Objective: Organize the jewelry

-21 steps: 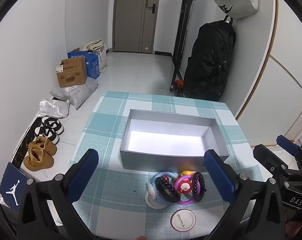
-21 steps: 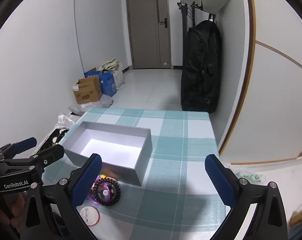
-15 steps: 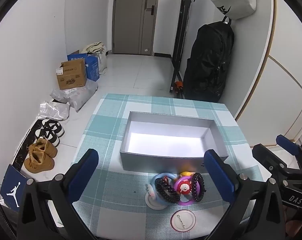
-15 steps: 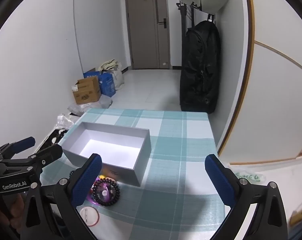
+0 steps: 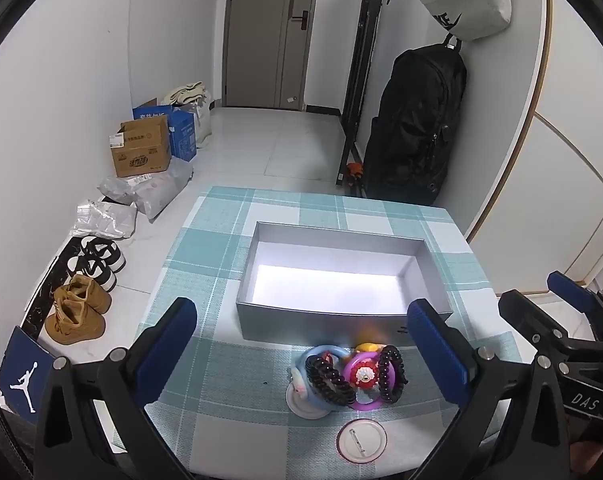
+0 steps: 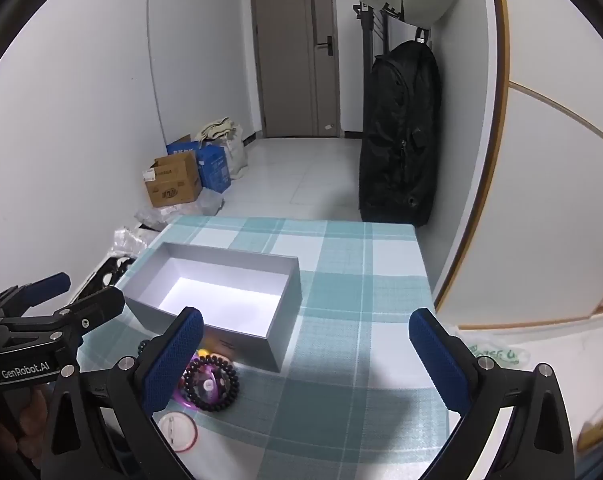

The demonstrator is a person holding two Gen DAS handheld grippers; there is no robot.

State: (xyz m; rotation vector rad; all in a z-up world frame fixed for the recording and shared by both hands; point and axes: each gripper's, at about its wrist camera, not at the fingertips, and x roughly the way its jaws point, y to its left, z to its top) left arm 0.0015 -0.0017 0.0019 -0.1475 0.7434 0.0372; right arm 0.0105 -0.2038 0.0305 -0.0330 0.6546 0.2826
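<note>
Left wrist: bracelets heaped between spread jaws, before box.
Light, slippery beads; pinch one black loop's raised rim.

Both grippers are hanging side by side, tilting downward — the left gripper and the right gripper are each standing wide apart, gripping nothing.
</note>
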